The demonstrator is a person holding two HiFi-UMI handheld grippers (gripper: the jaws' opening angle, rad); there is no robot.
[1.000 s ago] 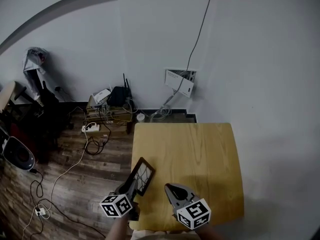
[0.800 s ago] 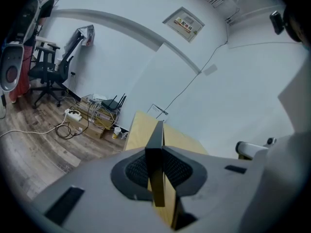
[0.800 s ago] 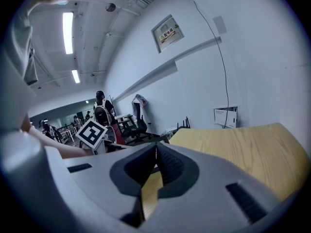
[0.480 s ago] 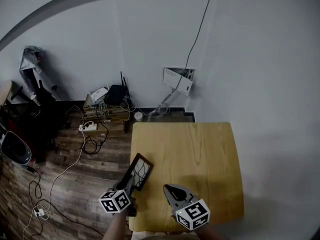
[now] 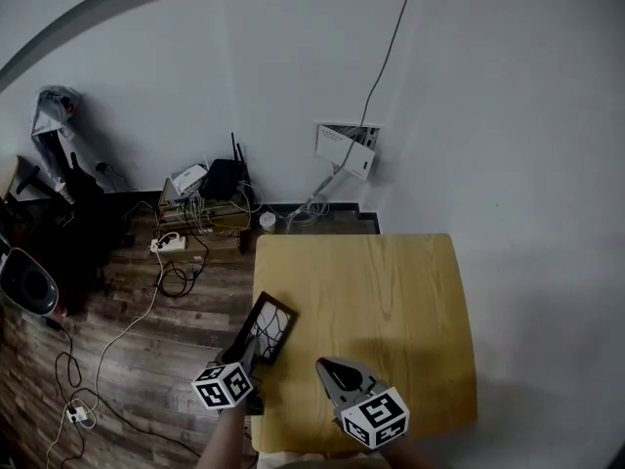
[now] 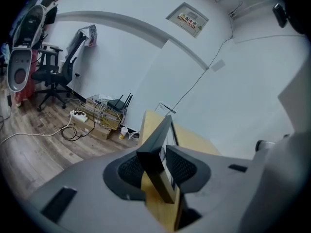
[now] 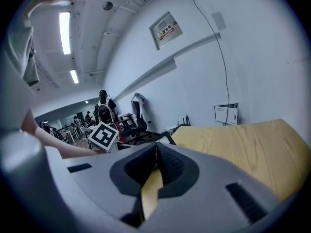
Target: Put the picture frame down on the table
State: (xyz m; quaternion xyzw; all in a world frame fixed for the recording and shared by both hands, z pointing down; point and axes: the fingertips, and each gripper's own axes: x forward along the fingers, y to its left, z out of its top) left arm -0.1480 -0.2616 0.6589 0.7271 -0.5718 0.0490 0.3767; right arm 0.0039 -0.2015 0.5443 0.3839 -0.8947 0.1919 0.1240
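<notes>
The dark picture frame (image 5: 270, 326) rests tilted at the left edge of the wooden table (image 5: 391, 301), partly past the edge. My left gripper (image 5: 254, 353) is at the frame's near end. In the left gripper view the frame (image 6: 154, 171) stands between the pads of that gripper (image 6: 163, 149). It leans on the left pad, with a gap to the right pad. These jaws have just been opening and are open, with the frame still between them. My right gripper (image 5: 328, 368) hovers over the table's near part, shut and empty (image 7: 156, 149).
Left of the table is a wooden floor with cables, a power strip (image 5: 168, 241) and a router (image 5: 223, 179) by the wall. An open wall box (image 5: 344, 150) hangs behind the table. A chair (image 5: 24, 283) stands at far left.
The left gripper and the frame have shifted a little farther along the table's left edge and sunk lower. The right gripper has stayed where it was.
</notes>
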